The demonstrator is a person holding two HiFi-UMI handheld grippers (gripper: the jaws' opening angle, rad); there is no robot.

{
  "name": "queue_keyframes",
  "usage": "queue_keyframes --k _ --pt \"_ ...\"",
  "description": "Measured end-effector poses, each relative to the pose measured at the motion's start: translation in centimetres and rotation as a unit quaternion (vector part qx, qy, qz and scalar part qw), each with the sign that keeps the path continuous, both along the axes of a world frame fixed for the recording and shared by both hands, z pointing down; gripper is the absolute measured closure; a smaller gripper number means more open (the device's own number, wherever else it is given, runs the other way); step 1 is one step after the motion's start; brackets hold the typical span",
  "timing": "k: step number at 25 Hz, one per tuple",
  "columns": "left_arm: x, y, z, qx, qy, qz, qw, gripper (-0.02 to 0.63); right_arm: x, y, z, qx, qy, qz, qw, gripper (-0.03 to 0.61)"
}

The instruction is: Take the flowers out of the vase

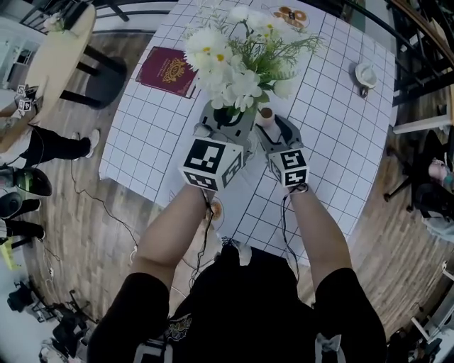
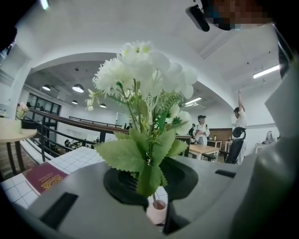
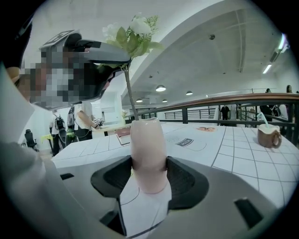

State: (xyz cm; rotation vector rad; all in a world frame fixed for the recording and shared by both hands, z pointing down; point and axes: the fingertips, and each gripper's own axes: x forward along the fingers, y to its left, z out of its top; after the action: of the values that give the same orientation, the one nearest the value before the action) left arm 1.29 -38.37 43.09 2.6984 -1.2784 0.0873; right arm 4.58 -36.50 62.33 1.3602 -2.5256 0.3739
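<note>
left gripper up front, jaws clamped on the leafy stems of the flowers, held just above the pink vase; right gripper squeezes the vase body; its view shows one thin stem reaching the vase mouth, hidden under blooms from overhead.

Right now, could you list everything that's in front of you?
table: one, white grid top, under everything
flowers: one bunch, white with green leaves, raised over the vase, stem end in its mouth
vase: one, pale pink, upright below the flowers
book: one, maroon, table's left side
cup: one, white, table's right side
plate: one, orange food on it, far edge
left gripper: one, grey, fingers shut on the flowers
right gripper: one, grey, fingers shut on the vase
</note>
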Motion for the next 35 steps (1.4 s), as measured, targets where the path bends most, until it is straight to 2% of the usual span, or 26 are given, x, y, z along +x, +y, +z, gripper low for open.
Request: queue_keyframes --k 5,10,22,26,31,32,33,35 --pt "-1.5 0.6 -1.1 0.008 0.012 -0.012 0.9998 0.548 0.1 0.0 0.1 -0.001 0.001 -0.001 1.0 0.328" --pt "-3.4 1.1 -1.6 0.012 0.008 -0.029 0.9995 0.552 0.1 0.0 0.1 -0.004 0.002 -0.004 1.0 0.327" --pt "-7.5 3.8 -0.8 -0.006 0.01 -0.06 0.9981 0.554 1.0 1.3 -0.7 -0.007 0.028 -0.011 1.0 0.325" --pt "-9.4 6.4 0.0 -0.014 0.016 -0.07 0.9973 0.554 0.8 4.5 -2.1 -0.007 0.013 -0.003 1.0 0.325" --pt "-10.7 8.8 -0.4 -0.02 0.02 -0.072 0.997 0.554 1.8 6.7 -6.8 -0.006 -0.051 0.034 0.998 0.328" --pt "-11.0 9.3 -0.6 -0.022 0.02 -0.072 0.9969 0.554 2.0 7.2 -7.9 -0.005 -0.061 0.042 0.997 0.362" --pt "-11.3 9.9 -0.7 -0.025 0.021 -0.072 0.9968 0.554 2.1 7.8 -8.9 -0.002 -0.068 0.048 0.997 0.504" --pt "-12.0 11.4 -0.9 -0.029 0.024 -0.072 0.9967 0.554 2.0 9.3 -10.9 0.007 -0.074 0.055 0.996 0.555"
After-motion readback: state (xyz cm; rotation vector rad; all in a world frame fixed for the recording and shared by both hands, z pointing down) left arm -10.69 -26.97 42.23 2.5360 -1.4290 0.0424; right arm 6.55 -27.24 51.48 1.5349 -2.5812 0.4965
